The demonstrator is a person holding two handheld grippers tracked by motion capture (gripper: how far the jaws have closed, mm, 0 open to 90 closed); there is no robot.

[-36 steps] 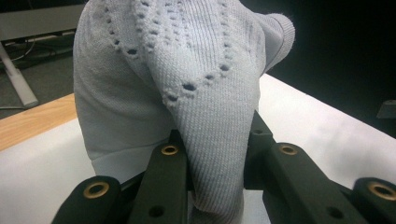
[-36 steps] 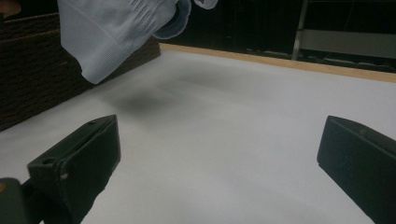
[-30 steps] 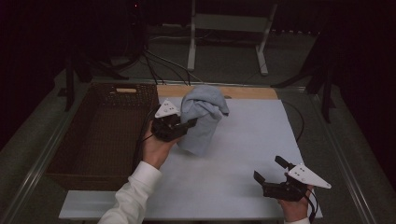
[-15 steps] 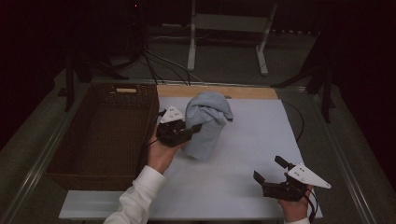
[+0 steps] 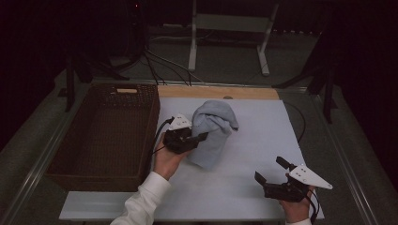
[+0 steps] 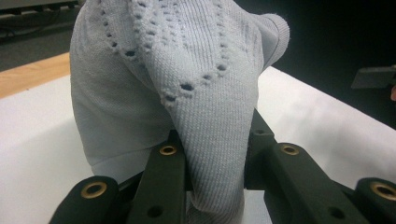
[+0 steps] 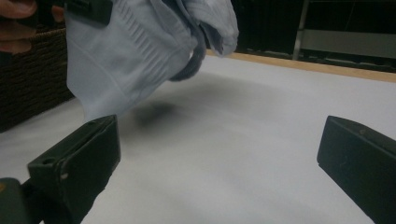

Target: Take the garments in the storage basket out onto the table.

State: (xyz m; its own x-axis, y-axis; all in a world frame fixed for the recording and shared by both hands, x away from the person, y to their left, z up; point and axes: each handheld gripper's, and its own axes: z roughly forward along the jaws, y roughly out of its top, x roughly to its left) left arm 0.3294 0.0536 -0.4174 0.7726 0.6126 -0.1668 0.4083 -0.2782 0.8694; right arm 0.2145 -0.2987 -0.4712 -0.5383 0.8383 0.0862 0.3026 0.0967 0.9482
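Observation:
A pale blue knitted garment (image 5: 212, 131) hangs bunched over the white table top (image 5: 263, 126), lifted off it. My left gripper (image 5: 202, 137) is shut on a fold of the knit. In the left gripper view the cloth (image 6: 187, 84) drapes over and between the two black jaws. My right gripper (image 5: 272, 171) sits near the front right of the table, open, with nothing between its fingers. In the right gripper view the garment (image 7: 135, 51) hangs at the upper left with its shadow on the table beneath.
A dark wicker basket (image 5: 70, 154) stands along the left side of the table, beside the left hand. A wooden strip (image 5: 244, 92) runs along the far edge. Cables and a white stand (image 5: 230, 28) lie on the floor beyond.
The left gripper has moved slightly down and toward the near side with the garment, which now hangs lower. The right gripper has stayed where it was.

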